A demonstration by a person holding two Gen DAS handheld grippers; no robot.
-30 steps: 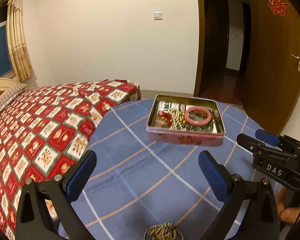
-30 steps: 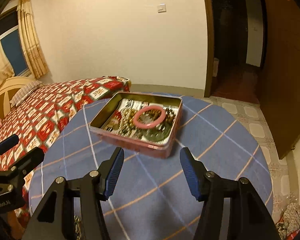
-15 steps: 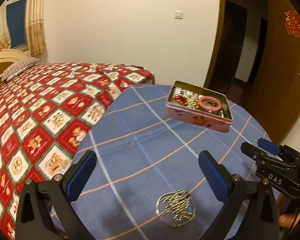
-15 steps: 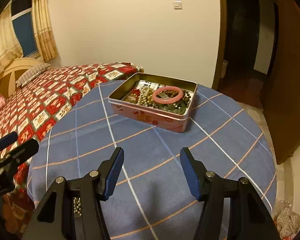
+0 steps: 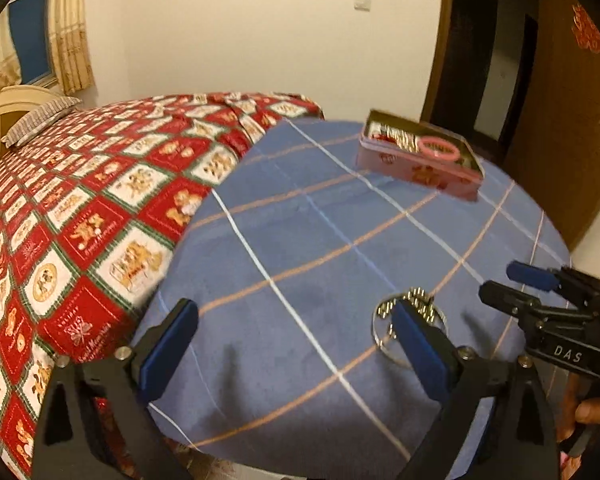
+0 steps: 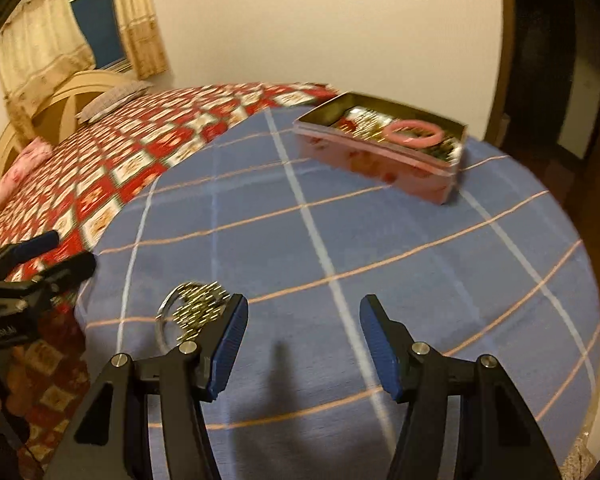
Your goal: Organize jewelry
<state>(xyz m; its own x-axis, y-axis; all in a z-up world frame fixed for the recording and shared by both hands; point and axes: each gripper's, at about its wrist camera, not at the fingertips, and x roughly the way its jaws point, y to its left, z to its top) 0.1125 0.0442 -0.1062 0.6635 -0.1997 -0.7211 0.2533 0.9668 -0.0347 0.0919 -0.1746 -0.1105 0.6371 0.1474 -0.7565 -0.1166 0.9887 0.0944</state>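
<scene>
A red patchwork bed (image 5: pixel 100 184) borders the blue checked table (image 6: pixel 340 240), the pink tin (image 6: pixel 384 156) of jewelry at 1 o'clock, a beaded ring (image 6: pixel 192 308) beside both wide, empty tools (image 5: pixel 296 344) (image 6: pixel 304 344).

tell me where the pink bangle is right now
The pink bangle lies on top of the jewelry in the open tin at the table's far side, toward the doorway; both wrist views show it, far from both grippers.
</scene>
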